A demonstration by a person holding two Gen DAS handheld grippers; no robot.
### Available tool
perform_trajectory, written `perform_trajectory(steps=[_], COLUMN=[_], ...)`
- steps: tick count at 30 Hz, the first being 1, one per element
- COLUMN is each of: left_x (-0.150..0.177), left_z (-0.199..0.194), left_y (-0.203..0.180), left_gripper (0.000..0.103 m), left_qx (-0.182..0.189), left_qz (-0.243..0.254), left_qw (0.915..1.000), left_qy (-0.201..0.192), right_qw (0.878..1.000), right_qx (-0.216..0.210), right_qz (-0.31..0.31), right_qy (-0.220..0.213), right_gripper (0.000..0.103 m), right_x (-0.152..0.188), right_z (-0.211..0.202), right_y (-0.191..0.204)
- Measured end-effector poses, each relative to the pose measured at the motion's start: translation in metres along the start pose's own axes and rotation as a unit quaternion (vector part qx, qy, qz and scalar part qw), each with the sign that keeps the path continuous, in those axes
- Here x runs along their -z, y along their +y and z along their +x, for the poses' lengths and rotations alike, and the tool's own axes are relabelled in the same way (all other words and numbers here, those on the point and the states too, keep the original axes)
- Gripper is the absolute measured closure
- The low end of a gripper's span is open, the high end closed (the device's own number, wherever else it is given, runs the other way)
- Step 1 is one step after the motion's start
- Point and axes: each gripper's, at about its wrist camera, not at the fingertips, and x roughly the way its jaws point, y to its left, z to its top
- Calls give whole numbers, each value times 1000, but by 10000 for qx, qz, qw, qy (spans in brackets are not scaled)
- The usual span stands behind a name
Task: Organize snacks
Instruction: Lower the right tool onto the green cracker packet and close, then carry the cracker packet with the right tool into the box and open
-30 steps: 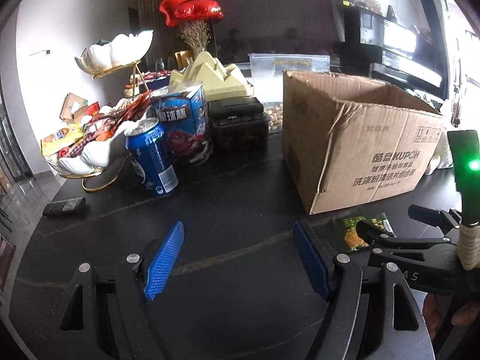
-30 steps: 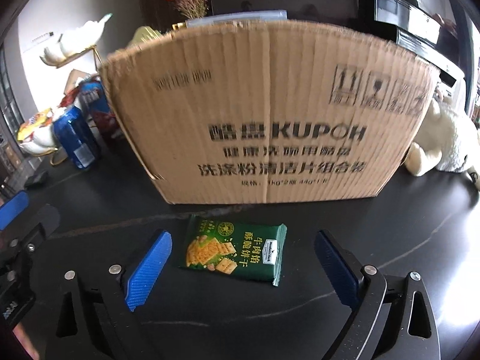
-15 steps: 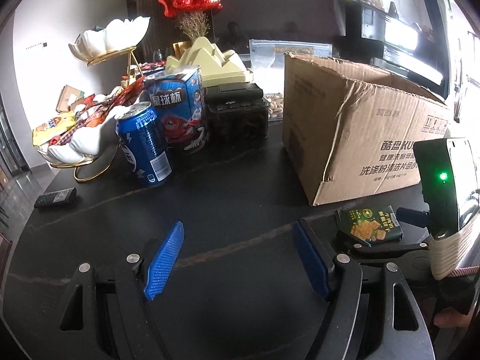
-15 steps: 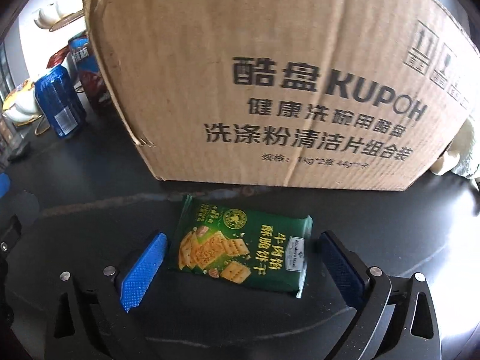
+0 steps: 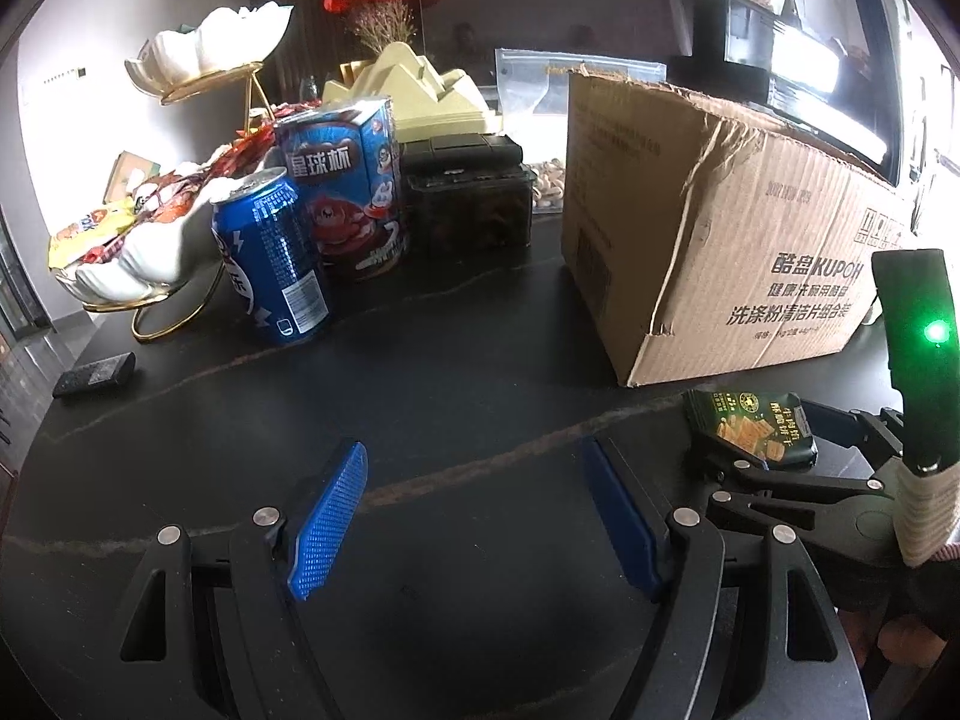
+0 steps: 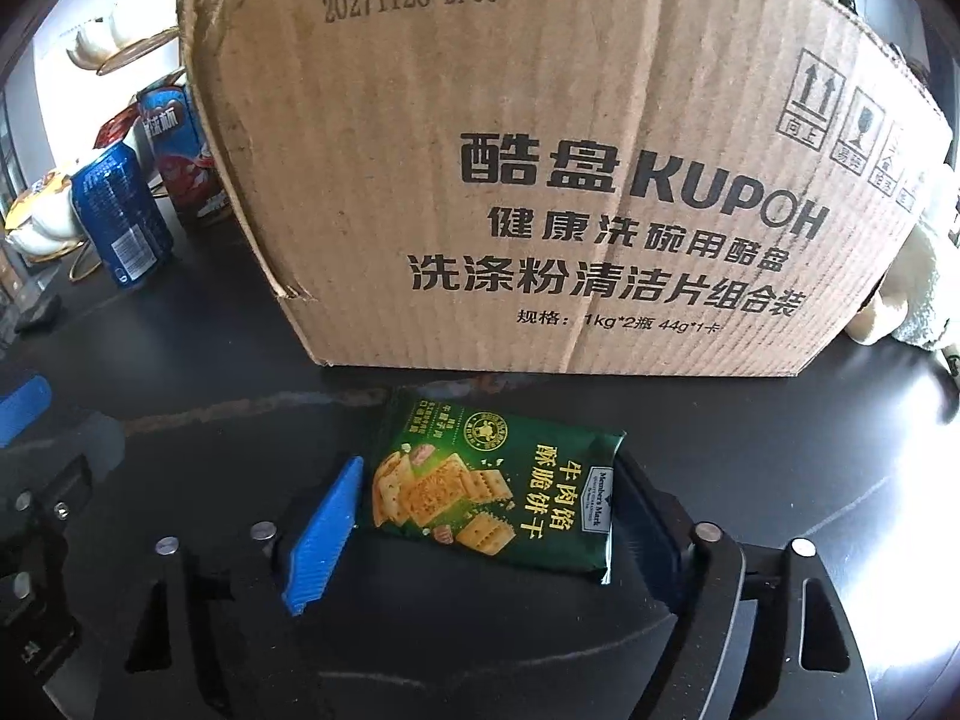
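Item: green cracker packet (image 6: 492, 495), flat on the worktop (image 6: 840, 450), just before the cardboard box (image 6: 540, 180). Right claw (image 6: 480, 516): nearer, pads bracketing the packet's long axis, narrowed, grip unconfirmed. Left claw (image 5: 480, 516): wide apart, holding nothing, left of the box.

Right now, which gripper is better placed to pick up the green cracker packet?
Right. The right gripper already straddles the green cracker packet; the left gripper hangs open over bare table.
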Motion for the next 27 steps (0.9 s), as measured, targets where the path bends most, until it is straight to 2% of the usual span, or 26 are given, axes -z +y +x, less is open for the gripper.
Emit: perform_trajectory(steps=[13,27], left_x=[1,-13], left_z=[-13,-49], left_y=[-13,-26], left_gripper=[28,28], left_qx=[8,8], left_qz=[183,183], left_qw=[9998,9994], left_qy=[-90,-296], right_qw=[9992,9977], right_qx=[-272,-271], right_qz=[277,364], right_qy=[-24,-509], right_gripper=[24,24], right_x=[18,11], right_z=[-32,-100], right_y=[-23,-58])
